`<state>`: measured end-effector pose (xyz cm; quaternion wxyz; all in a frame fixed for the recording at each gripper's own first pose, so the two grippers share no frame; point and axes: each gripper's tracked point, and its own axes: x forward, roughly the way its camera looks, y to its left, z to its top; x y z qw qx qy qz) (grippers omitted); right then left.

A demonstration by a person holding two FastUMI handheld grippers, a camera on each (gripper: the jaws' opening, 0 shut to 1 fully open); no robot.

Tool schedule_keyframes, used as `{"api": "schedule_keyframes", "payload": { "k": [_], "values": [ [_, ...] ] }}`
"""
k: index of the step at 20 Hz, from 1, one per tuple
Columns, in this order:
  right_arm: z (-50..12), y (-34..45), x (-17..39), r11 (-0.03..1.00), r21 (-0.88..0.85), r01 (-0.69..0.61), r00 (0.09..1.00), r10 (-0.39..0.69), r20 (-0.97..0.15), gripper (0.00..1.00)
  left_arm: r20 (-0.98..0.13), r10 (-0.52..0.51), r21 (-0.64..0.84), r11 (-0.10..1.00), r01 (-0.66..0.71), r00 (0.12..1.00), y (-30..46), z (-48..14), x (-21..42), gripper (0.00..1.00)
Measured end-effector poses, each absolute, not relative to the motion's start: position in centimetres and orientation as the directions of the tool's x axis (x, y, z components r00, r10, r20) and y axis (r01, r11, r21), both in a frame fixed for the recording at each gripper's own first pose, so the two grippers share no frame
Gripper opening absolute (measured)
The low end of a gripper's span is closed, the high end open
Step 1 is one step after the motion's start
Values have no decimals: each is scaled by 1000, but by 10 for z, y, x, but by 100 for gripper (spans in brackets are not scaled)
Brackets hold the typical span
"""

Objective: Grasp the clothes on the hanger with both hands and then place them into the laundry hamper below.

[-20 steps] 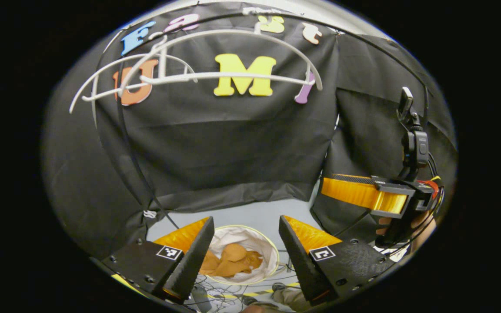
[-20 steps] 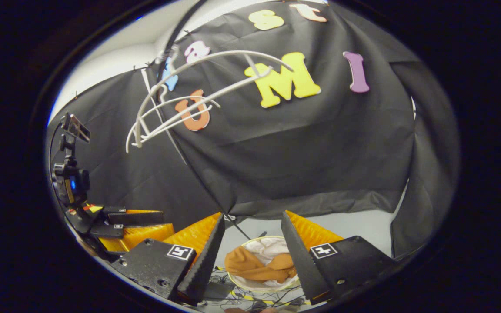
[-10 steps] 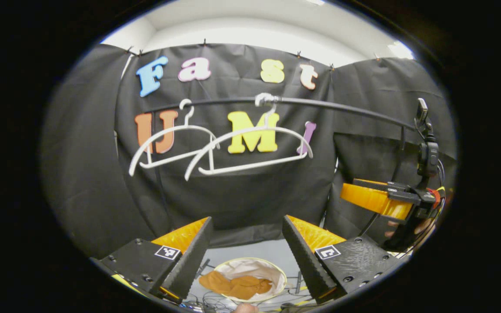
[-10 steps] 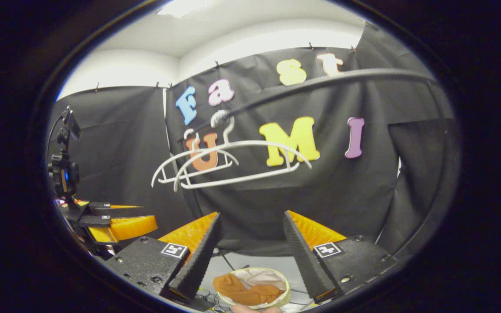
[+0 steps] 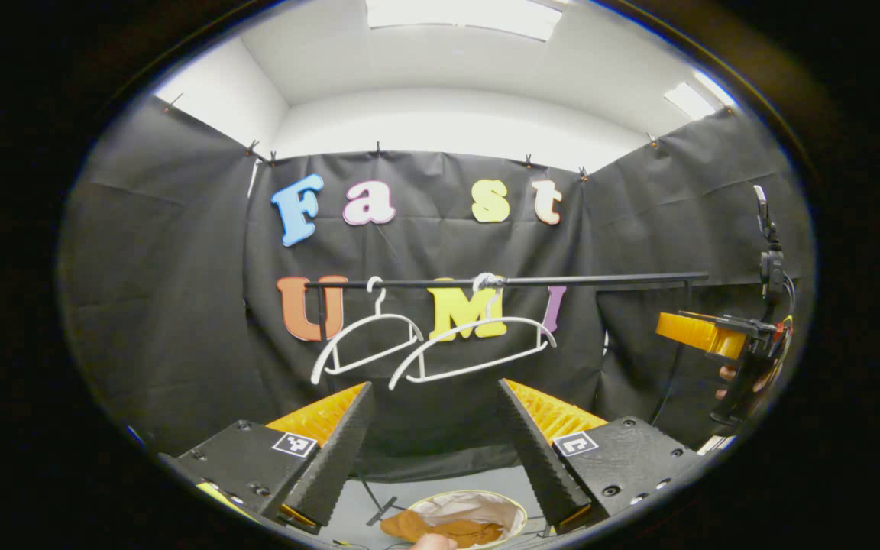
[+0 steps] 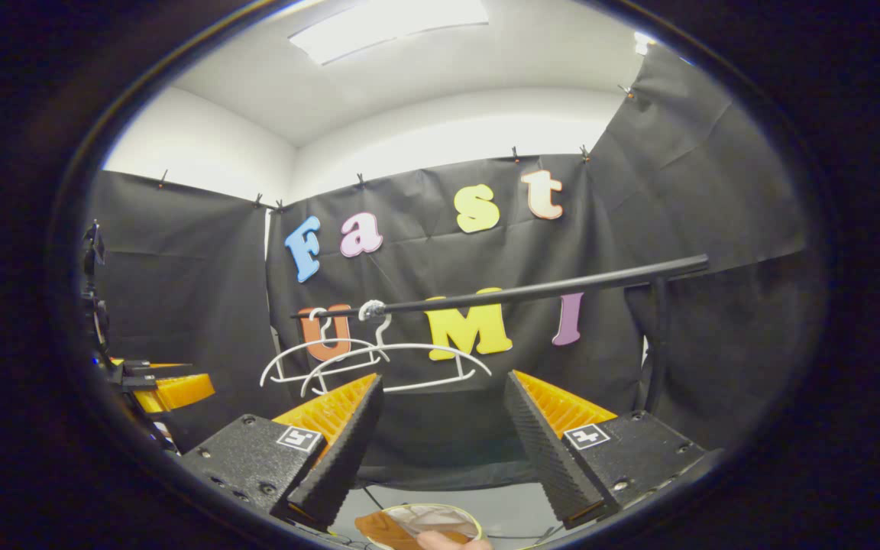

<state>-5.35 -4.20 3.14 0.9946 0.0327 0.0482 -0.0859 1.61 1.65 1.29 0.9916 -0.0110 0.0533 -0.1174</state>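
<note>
Left gripper view, left to right: two bare white hangers hang on a black rail (image 5: 562,279) across frame centre, the smaller hanger (image 5: 367,340) left of centre, the larger hanger (image 5: 478,347) just right of it and overlapping its end. Left gripper (image 5: 431,451) at bottom centre, jaws wide apart, nothing between them. Through the gap at the bottom edge: the laundry hamper (image 5: 512,510), round with a pale rim and white liner, and the orange clothes (image 5: 440,528) lying bunched inside it. A bit of a hand (image 5: 432,542) pokes in at the very bottom edge, just in front of the hamper. Far right, mid-height: the right gripper (image 5: 696,334) seen side-on, held by a hand (image 5: 726,374) that is partly visible below it. From here I can't tell how its jaws stand.

Right gripper view, left to right: left gripper (image 6: 169,386) at the far left edge, mid-height, side-on, jaw state unreadable from this angle. Both hangers sit left of centre under the rail, which slopes up to the right. Right gripper (image 6: 444,447) at bottom centre, jaws spread wide, holding nothing. Hamper rim and a strip of the orange clothes at the bottom edge, below the gap between the fingers.
</note>
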Motion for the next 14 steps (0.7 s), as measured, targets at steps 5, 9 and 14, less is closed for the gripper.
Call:
{"api": "schedule_keyframes", "payload": {
  "k": [5,9,14],
  "values": [
    [59,-59,-99,991,21,131,990,-129,-47,99,-12,-151,-18,988,151,988,31,38,-29,100],
    [83,-82,-143,994,19,103,995,-103,-7,100,32,-64,0,998,64,997,31,47,-69,100],
    [106,-93,-190,999,-11,47,996,-46,73,98,82,-18,-5,1000,18,996,18,52,-125,100]
  ]
}}
